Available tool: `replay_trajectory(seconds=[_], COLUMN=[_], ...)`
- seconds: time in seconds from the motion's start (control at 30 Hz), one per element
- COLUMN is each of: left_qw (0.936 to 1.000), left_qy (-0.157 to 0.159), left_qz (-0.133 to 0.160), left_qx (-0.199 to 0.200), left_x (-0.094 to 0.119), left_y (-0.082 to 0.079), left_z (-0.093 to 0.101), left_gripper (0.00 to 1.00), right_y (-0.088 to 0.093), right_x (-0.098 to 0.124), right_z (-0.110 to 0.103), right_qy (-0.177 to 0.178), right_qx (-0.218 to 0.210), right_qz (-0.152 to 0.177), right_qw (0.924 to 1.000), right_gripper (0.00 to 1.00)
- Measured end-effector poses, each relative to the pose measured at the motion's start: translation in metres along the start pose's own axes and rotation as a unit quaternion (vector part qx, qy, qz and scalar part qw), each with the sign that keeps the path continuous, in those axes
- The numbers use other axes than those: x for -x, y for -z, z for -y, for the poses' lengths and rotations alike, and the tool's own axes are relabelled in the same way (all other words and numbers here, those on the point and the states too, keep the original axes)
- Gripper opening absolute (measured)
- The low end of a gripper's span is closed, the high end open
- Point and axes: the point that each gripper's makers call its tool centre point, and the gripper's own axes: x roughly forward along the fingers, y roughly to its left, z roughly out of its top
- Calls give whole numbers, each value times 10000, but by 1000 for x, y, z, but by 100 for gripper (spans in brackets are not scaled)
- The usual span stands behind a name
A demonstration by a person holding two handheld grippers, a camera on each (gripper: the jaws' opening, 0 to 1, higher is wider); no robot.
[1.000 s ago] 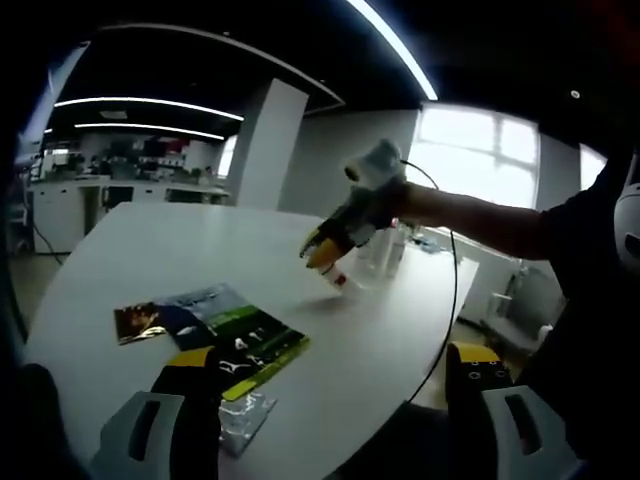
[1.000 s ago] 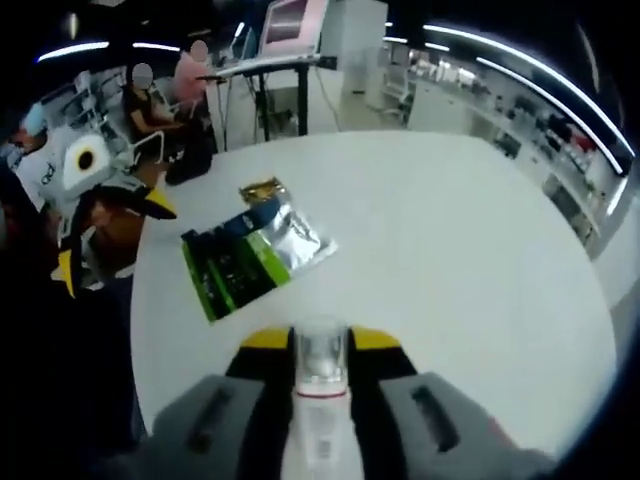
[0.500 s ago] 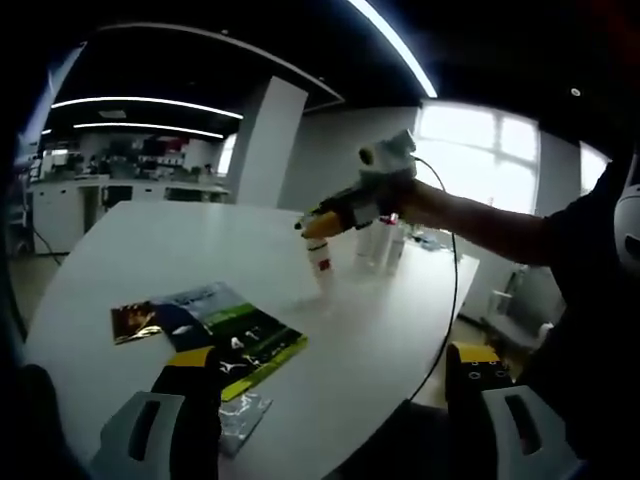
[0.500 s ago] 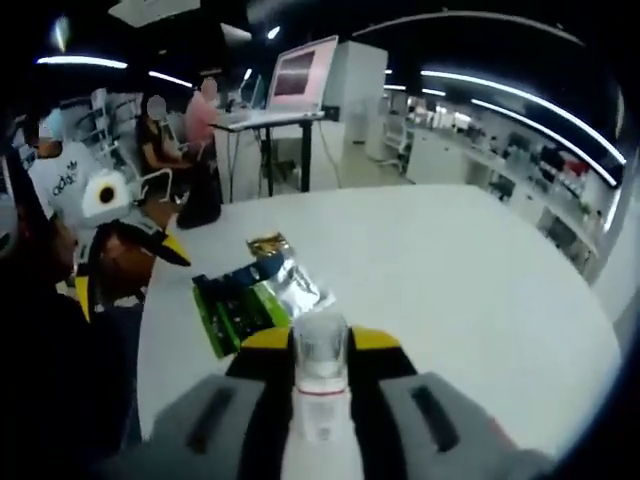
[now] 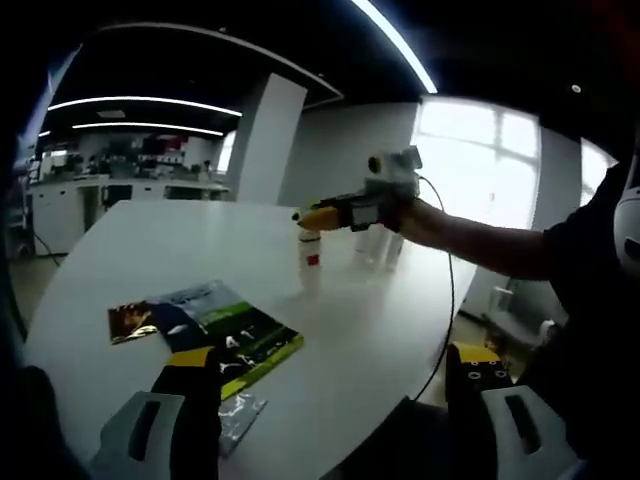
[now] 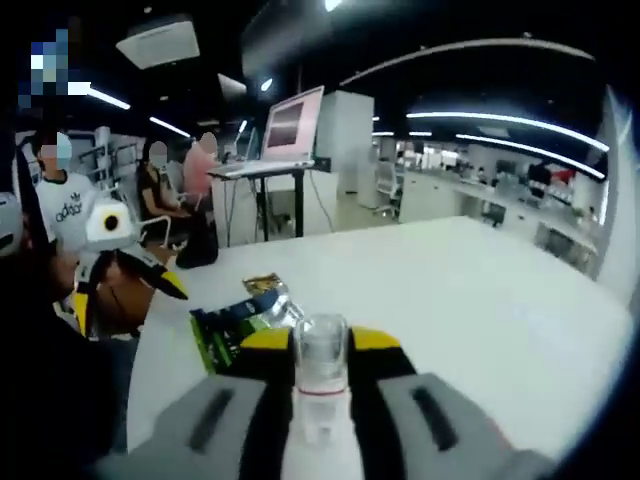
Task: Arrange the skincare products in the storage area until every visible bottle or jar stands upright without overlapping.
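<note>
While upright, white bottle [image 6: 320, 400] sits clamped between right gripper [image 6: 322, 350] fingers.

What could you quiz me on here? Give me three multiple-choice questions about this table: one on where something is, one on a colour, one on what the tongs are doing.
1. Where do the flat packets lie?
A. On the white table
B. On a chair
C. On the floor

2. What colour are the tips of the right tongs?
A. Blue
B. Yellow
C. Pink

3. What are the right tongs doing with the small bottle?
A. Lying beside it, shut on nothing
B. Pressing it flat on its side
C. Gripping it near the cap while it stands upright

Answers:
1. A, the packets rest on the tabletop in the left gripper view.
2. B, yellow tips show at the bottle.
3. C, in the right gripper view the clear cap sits between the jaws, and the bottle is upright on the table.
</note>
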Motion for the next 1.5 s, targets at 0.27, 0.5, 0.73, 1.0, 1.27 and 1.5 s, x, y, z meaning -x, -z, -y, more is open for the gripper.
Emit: replay_trajectory(seconds=[0.27, 0.5, 0.73, 1.0, 1.27, 1.5], left_qw=[10000, 9999, 9999, 9998, 9998, 9998], left_qy=[-51, -71, -99, -99, -117, -114], left_qz=[-59, -79, -131, -143, -153, -181], left_qx=[-14, -21, -11, -20, -56, -63], left_x=[-1, -2, -2, -5, -6, -7], left_y=[1, 0, 3, 1, -1, 0], left_z=[0, 1, 0, 0, 0, 1], left_gripper=[95, 95, 95, 95, 95, 94], right_y=[-10, -3, 0, -1, -3, -3], right_x=[3, 0, 4, 3, -2, -4], right_z=[-17, -18, -14, -15, -20, -22], right_qy=[-458, -614, -811, -1051, -1355, -1454], right_qx=[387, 379, 190, 231, 382, 291], right_qz=[696, 736, 860, 910, 758, 789], right_qw=[9958, 9947, 9928, 9900, 9871, 9858], right_gripper=[19, 19, 19, 19, 19, 19])
